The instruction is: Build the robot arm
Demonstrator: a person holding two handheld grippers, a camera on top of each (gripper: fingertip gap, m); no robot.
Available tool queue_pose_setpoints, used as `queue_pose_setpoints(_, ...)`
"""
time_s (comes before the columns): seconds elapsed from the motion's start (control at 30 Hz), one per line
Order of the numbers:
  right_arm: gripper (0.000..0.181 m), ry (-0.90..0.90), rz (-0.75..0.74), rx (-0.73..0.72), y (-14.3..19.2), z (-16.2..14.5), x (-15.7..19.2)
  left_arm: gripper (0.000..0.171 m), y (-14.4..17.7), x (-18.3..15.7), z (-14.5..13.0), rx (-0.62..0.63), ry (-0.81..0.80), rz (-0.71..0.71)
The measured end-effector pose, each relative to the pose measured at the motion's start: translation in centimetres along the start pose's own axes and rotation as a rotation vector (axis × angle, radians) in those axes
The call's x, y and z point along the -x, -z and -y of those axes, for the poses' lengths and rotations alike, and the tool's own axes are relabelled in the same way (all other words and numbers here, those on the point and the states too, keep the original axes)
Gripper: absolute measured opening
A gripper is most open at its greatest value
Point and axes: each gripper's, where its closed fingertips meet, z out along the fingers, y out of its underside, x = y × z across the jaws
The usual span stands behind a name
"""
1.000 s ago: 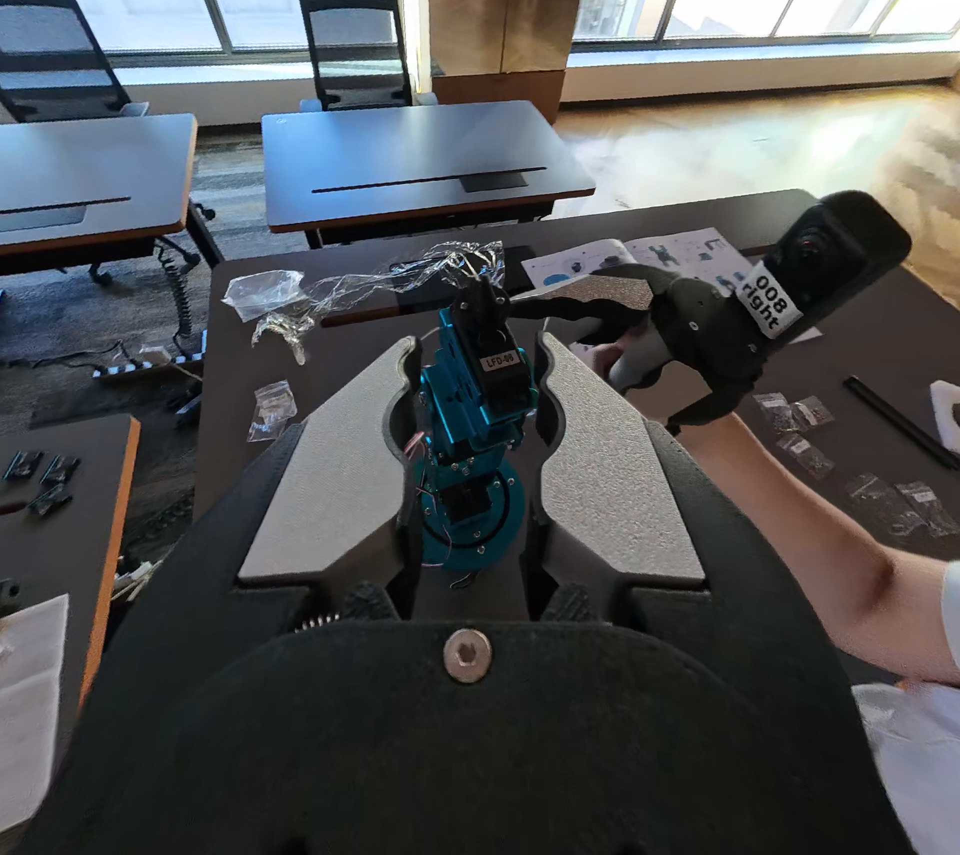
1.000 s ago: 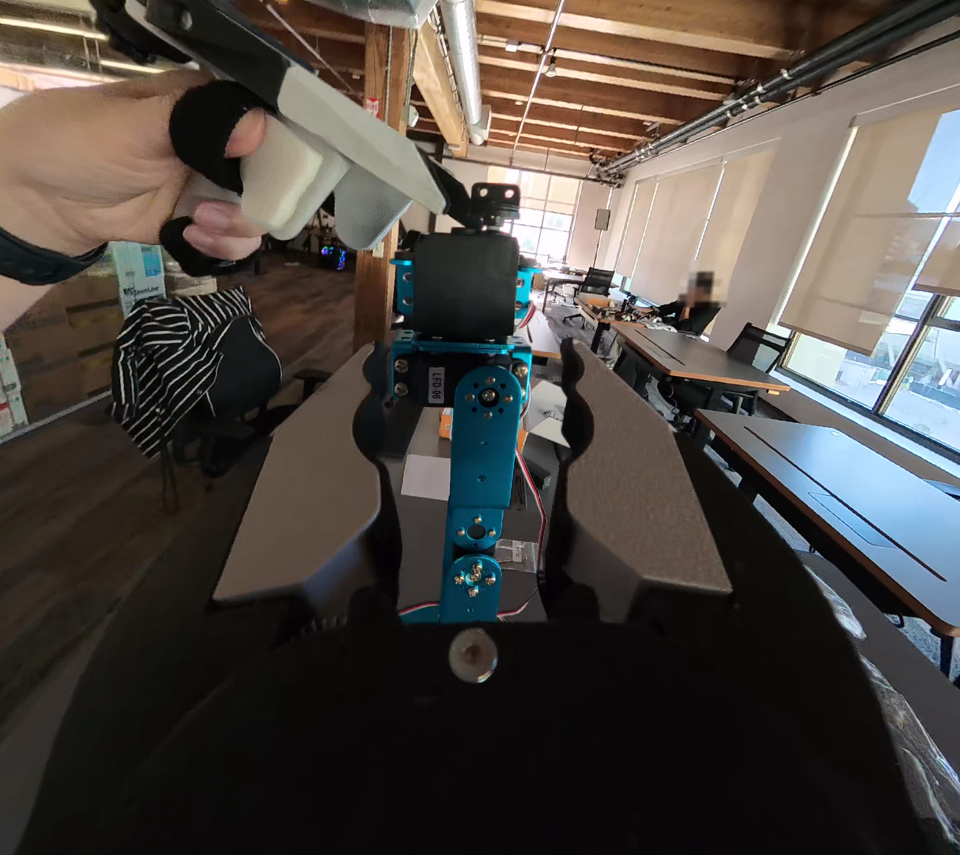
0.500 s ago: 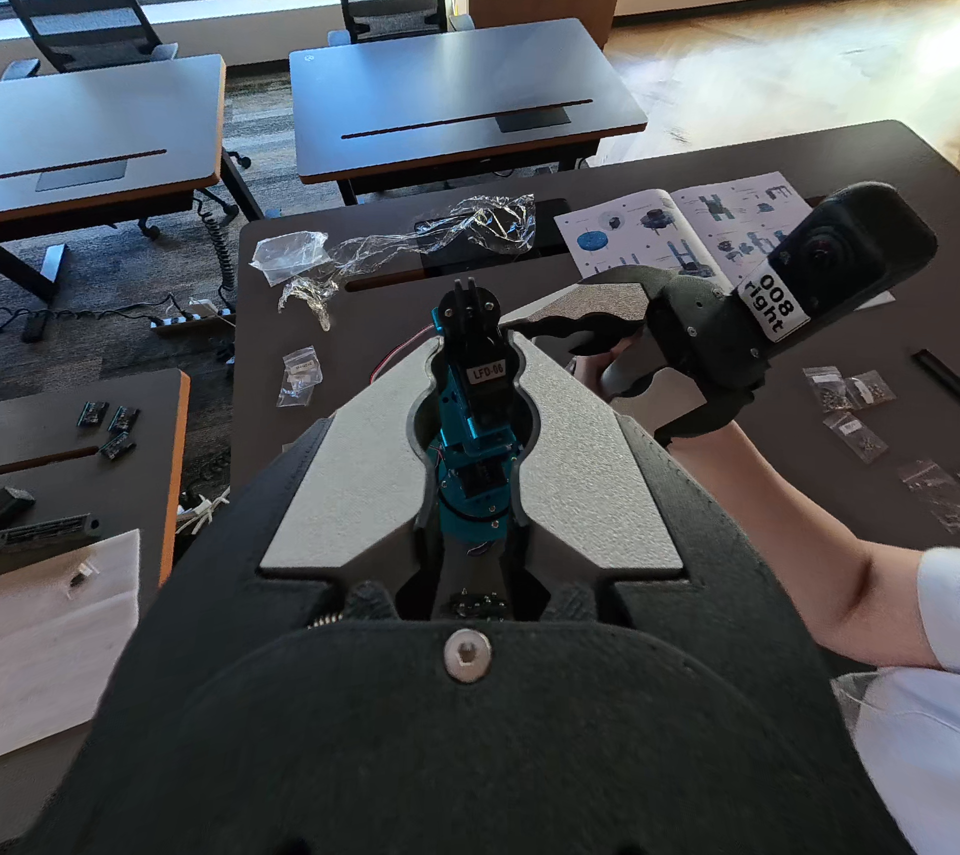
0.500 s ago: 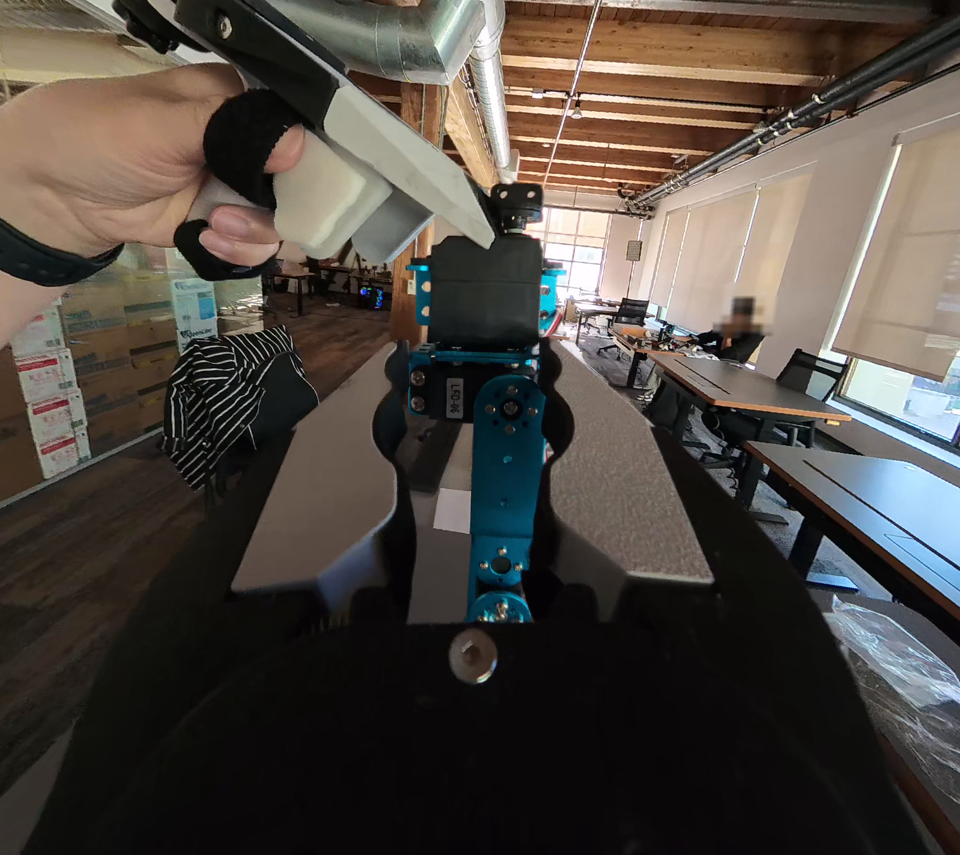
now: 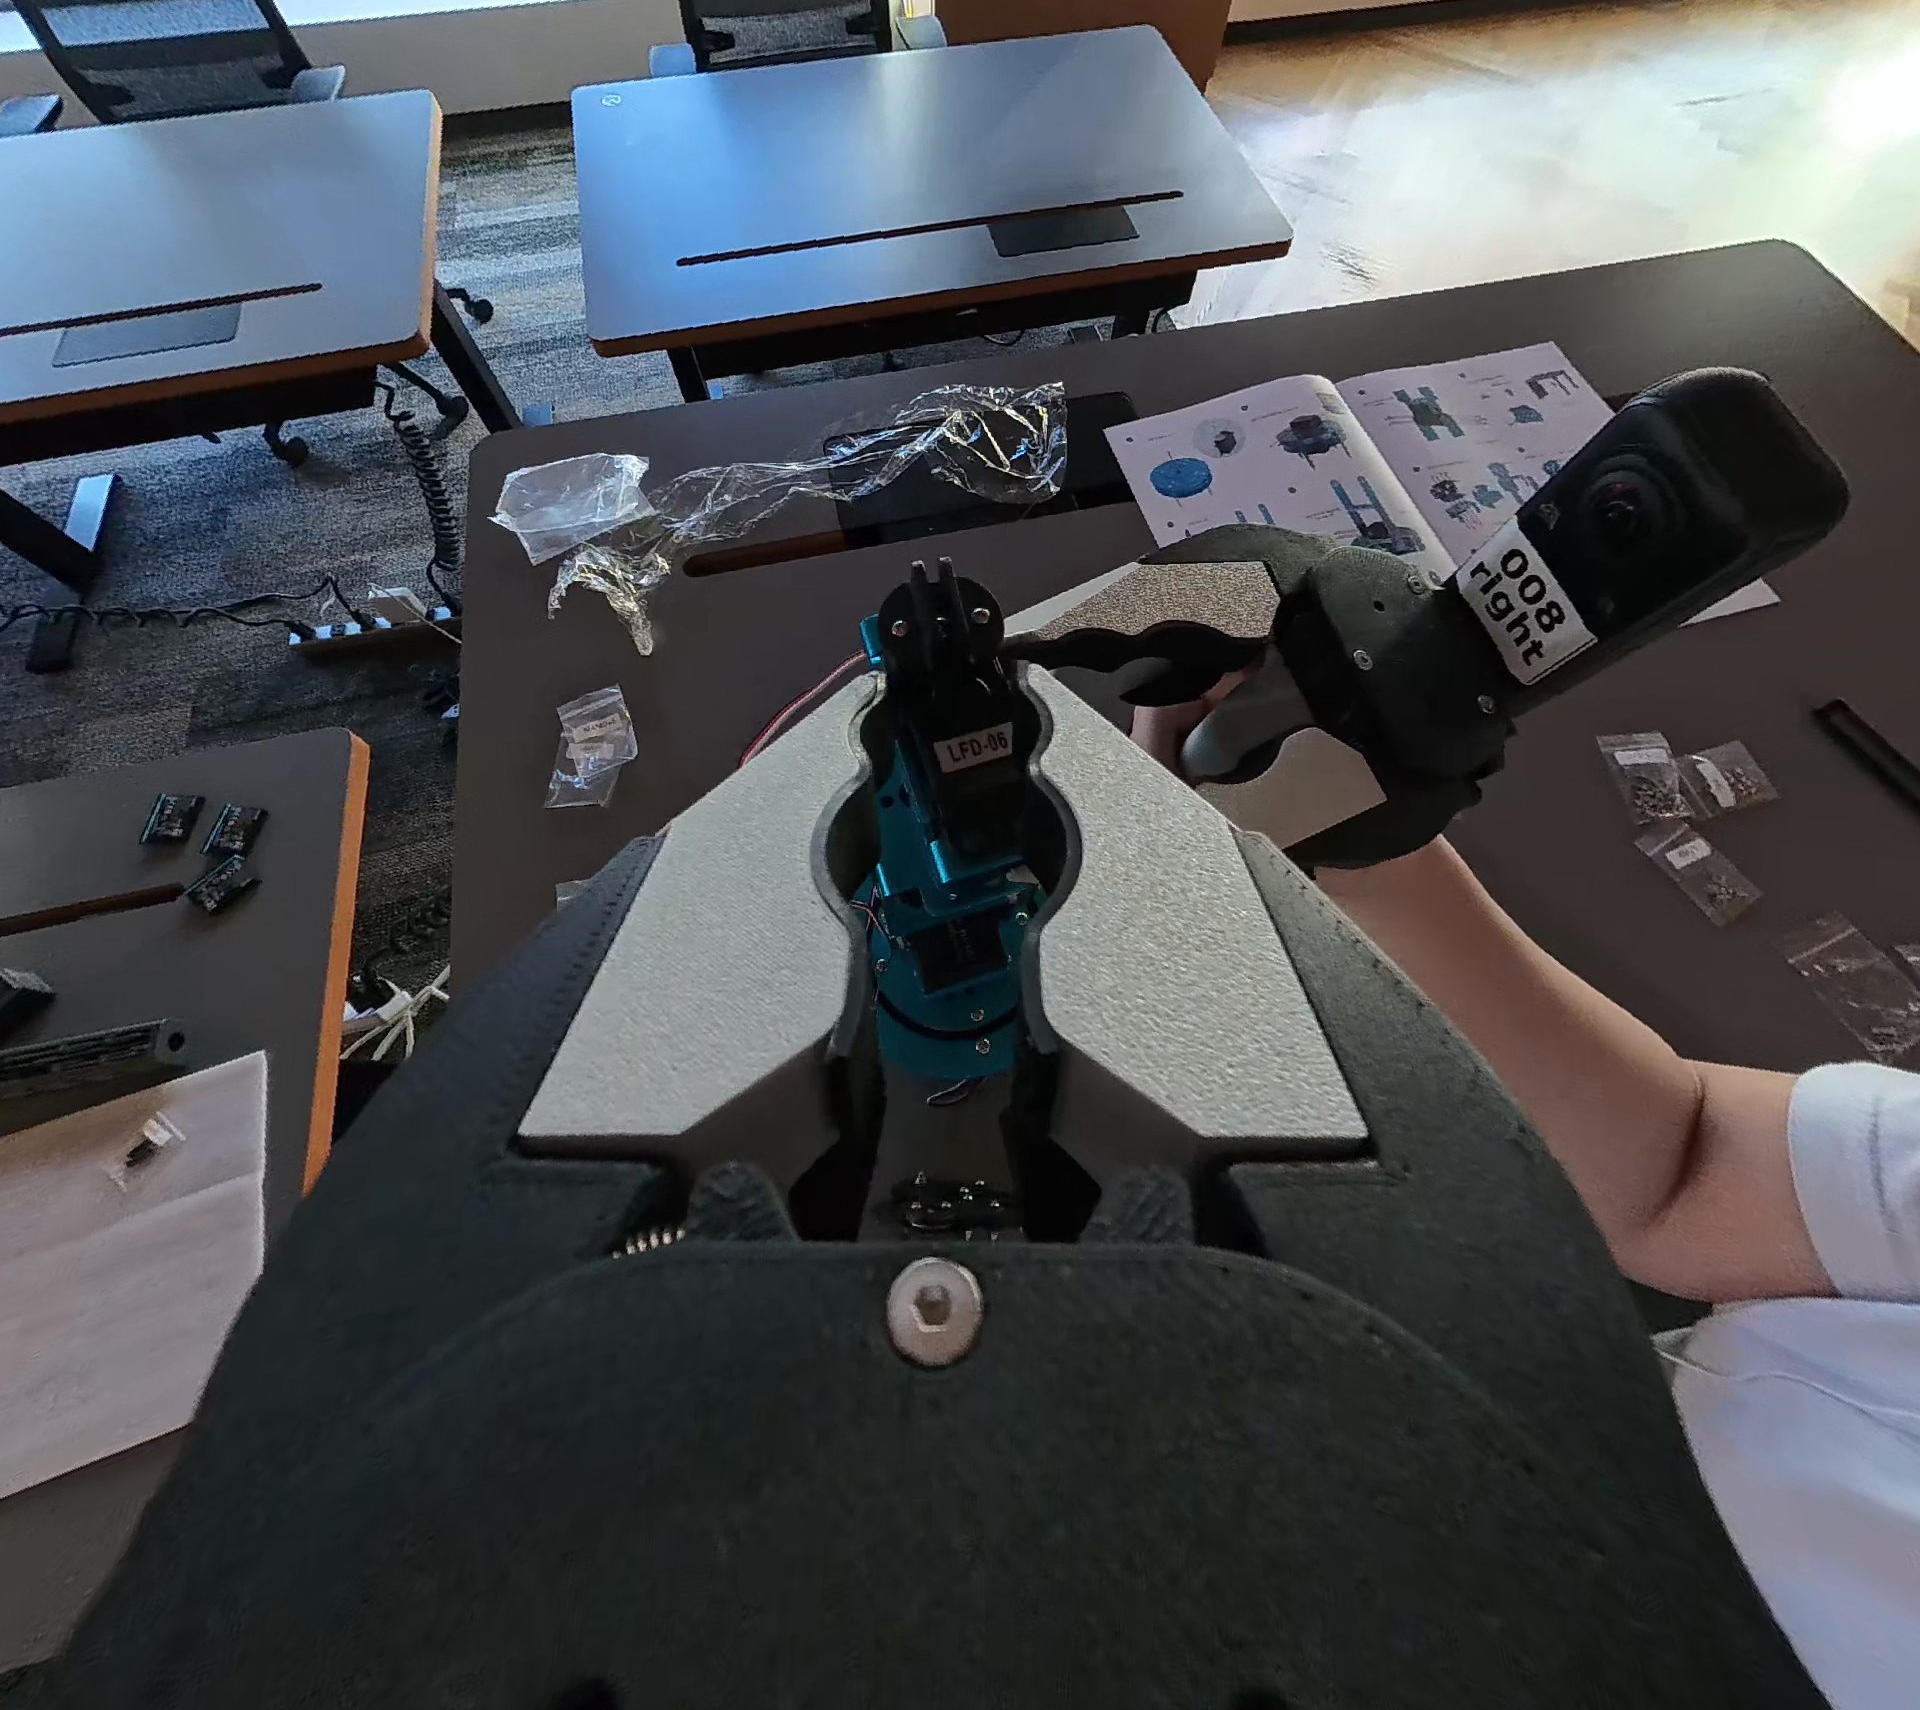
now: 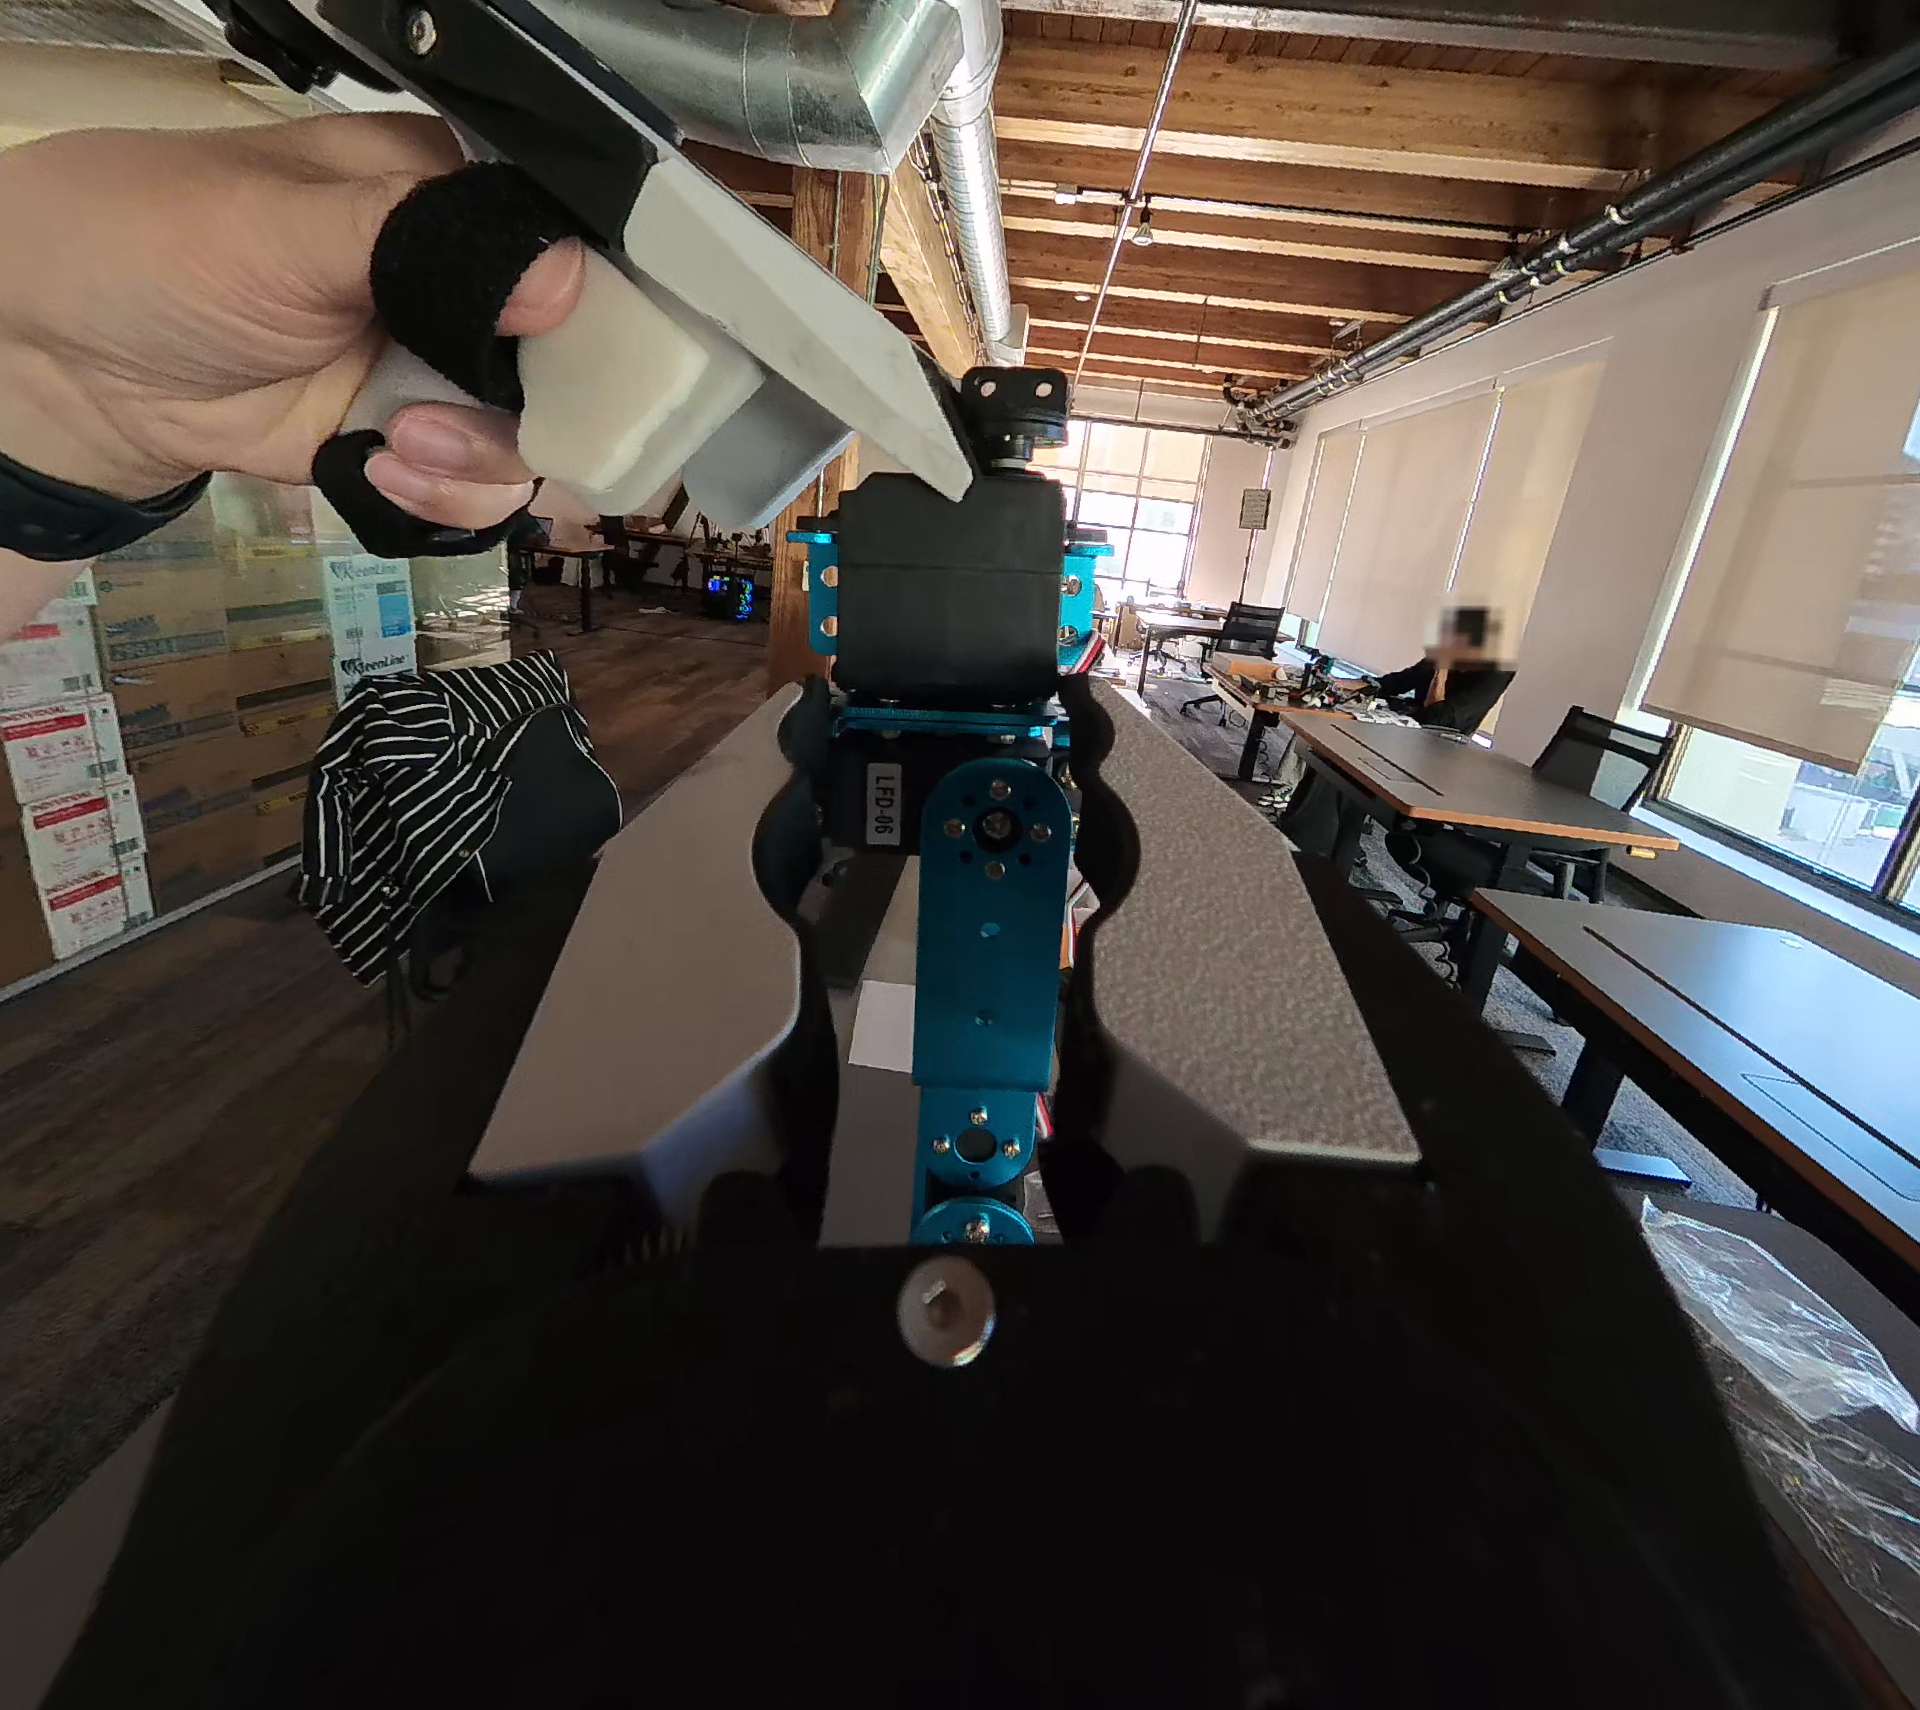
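A small blue metal robot arm point(image 5: 940, 891) with black servos stands on a dark table point(image 5: 727, 725). My left gripper point(image 5: 951, 704) comes down from above and is shut on the arm's top black servo point(image 5: 961, 787). My right gripper point(image 6: 940, 725) comes in level from the side and is shut on the arm point(image 6: 987, 912) lower down, around the blue bracket and the servo behind it. In the right wrist view the left gripper point(image 6: 951, 465), held by a hand, touches the upper edge of the top servo point(image 6: 951, 590). In the left wrist view the right gripper point(image 5: 1081, 611) reaches the arm from the right.
An open instruction booklet point(image 5: 1351, 455) and crumpled clear wrap point(image 5: 831, 465) lie at the table's far side. Small bags of screws point(image 5: 1683, 787) lie to the right, one bag point(image 5: 592, 746) to the left. Other desks and chairs stand around. A person point(image 6: 1455, 673) sits far off. The grippers are tip to tip, or close to it.
Both grippers' fingers have closed in from a wider gap onto the robot arm. The left gripper has tilted to look down more steeply, and the right gripper has moved closer to the arm.
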Motion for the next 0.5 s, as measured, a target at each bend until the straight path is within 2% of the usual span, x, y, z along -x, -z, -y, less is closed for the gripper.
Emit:
queue_pose_setpoints(0.1, 0.05, 0.004, -0.002, -0.013, 0.0, 0.3, 0.1, 0.022, 0.0, -0.1, 0.0, -0.006, 0.013, -0.015)
queue_pose_setpoints(0.23, 0.051, 0.006, 0.006, -0.066, 0.4, 1.5, 0.3, 0.033, 0.5, -0.3, 0.3, -0.04, 0.067, -0.056)
queue_pose_setpoints(0.37, 0.053, 0.027, -0.025, -0.057, 1.3, 1.6, -0.5, 0.036, 2.1, -0.5, 0.5, -0.1, 0.102, -0.082)
queue_pose_setpoints(0.5, 0.056, 0.016, 0.0, -0.053, 2.1, 1.7, -0.8, 0.036, 3.9, -0.3, -0.6, -0.165, 0.112, -0.101)
